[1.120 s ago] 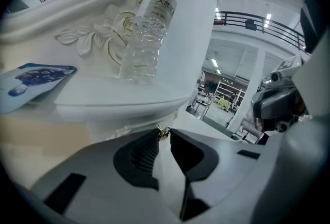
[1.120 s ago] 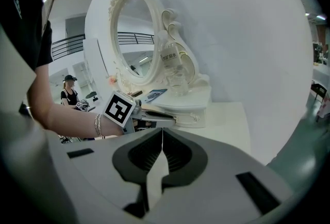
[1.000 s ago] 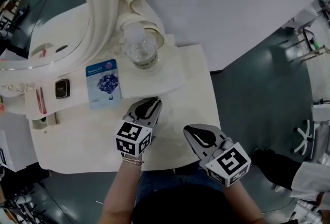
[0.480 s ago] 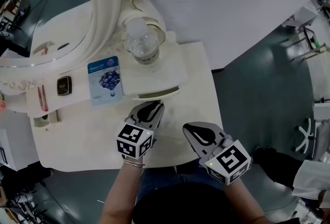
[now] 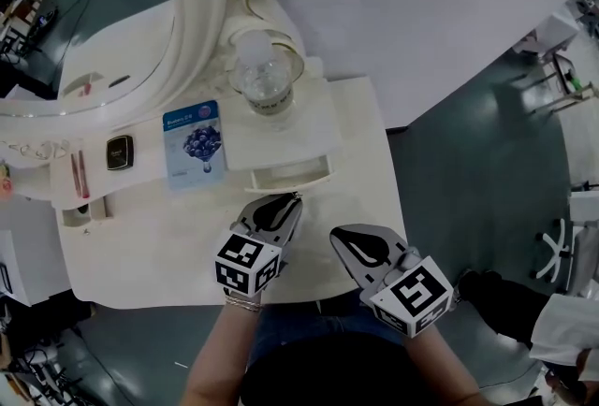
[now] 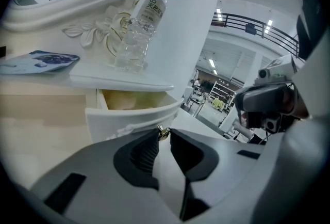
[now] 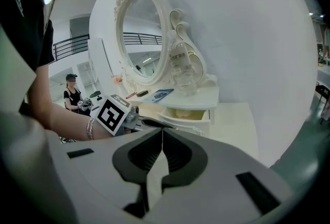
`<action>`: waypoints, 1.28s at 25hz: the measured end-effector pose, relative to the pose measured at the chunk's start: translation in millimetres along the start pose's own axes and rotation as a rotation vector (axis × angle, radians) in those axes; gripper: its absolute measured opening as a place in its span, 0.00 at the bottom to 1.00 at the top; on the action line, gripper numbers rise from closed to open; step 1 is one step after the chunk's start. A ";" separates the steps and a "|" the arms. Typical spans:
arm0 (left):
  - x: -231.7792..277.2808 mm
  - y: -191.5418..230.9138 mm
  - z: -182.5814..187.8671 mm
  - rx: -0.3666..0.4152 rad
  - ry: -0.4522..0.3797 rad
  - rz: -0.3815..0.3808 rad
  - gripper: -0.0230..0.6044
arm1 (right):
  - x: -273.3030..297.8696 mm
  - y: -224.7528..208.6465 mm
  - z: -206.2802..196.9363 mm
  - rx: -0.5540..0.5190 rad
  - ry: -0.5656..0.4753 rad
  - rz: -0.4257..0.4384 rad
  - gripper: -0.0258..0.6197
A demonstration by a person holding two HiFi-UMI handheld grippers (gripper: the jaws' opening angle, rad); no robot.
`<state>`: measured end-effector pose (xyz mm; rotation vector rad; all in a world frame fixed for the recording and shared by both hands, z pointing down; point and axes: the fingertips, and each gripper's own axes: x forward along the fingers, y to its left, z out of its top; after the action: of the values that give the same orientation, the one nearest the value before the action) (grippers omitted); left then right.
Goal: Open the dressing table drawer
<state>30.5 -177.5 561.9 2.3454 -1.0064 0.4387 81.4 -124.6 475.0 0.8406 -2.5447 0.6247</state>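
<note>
Left gripper (image 5: pixel 296 199) is clenched on the small brass knob (image 6: pixel 163 133) at the front of the drawer (image 5: pixel 290 175), its two jaw tips pinching the knob from either side. The drawer stands partly out from under the raised shelf (image 5: pixel 314 128) at the right end of the dressing table (image 5: pixel 140 245). Its curved white front is clear of the shelf edge, and a strip of pale interior shows behind it. Right gripper (image 5: pixel 335 234) has its jaws pressed together on nothing. It hangs just beside the left one without touching it, over the table's near edge, a little nearer the person than the drawer front. Between the drawer front and that near edge the tabletop is bare, and the person's body sits close against the edge. Right of the drawer a bare band of tabletop runs to the table's right edge, with grey floor (image 5: pixel 477 170) beyond it. On the shelf directly above the drawer a clear water bottle (image 5: pixel 262 81) stands upright against the carved mirror frame (image 5: pixel 201 11). Left of the drawer a blue sachet (image 5: pixel 195 142) lies flat, with a black compact (image 5: pixel 119 152) further left, both well apart from the grippers. Behind the table a white wall (image 5: pixel 421 2) closes off the far side.
</note>
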 end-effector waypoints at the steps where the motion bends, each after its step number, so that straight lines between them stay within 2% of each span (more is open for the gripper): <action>1: -0.6 -1.2 -0.8 -0.001 0.001 -0.001 0.17 | -0.1 0.7 -0.5 0.000 0.001 0.001 0.07; 32: -10.7 -12.3 -13.4 -0.013 0.031 -0.035 0.17 | 14.6 6.9 -0.2 0.005 0.007 0.035 0.07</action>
<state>31.4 -156.4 563.0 2.3338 -0.9492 0.4514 66.3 -126.2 480.2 0.7953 -2.5573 0.6441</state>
